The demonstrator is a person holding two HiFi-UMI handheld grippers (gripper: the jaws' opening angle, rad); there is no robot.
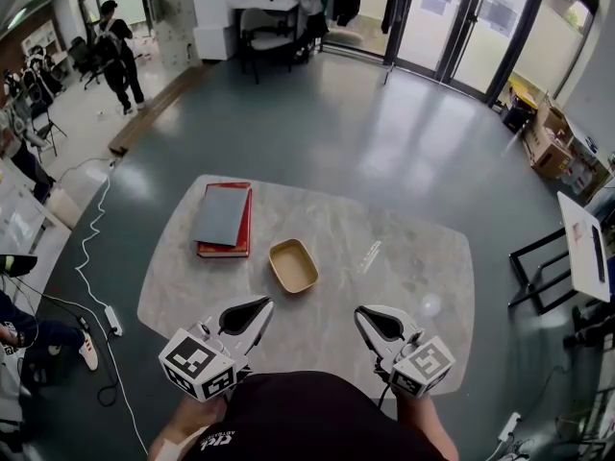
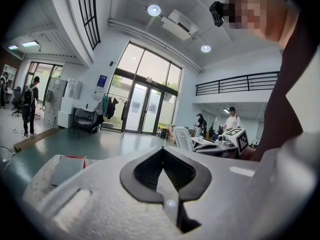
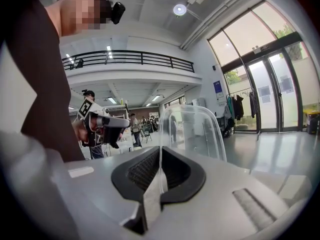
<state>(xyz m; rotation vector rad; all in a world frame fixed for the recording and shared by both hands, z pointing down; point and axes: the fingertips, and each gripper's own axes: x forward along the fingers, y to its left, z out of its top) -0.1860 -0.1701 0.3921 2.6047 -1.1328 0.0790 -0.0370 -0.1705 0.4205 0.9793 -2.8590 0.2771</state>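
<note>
My left gripper (image 1: 266,304) hovers over the near left of the marble table (image 1: 413,248), its jaws shut with nothing between them; in the left gripper view the left gripper (image 2: 161,150) shows its dark pads pressed together. To its right, my right gripper (image 1: 360,313) is also shut and holds nothing. A tan shallow tray (image 1: 293,265) lies just beyond and between the two. In the right gripper view a clear plastic cup-like thing (image 3: 192,129) stands close ahead of the right gripper (image 3: 160,150), apart from it. A clear round cup (image 1: 430,305) sits right of the right gripper.
A red book with a grey-blue one on top (image 1: 223,217) lies at the table's far left. A clear strip-like item (image 1: 370,255) lies right of the tray. People stand far off; a white cable (image 1: 91,257) and power strip lie on the floor at left.
</note>
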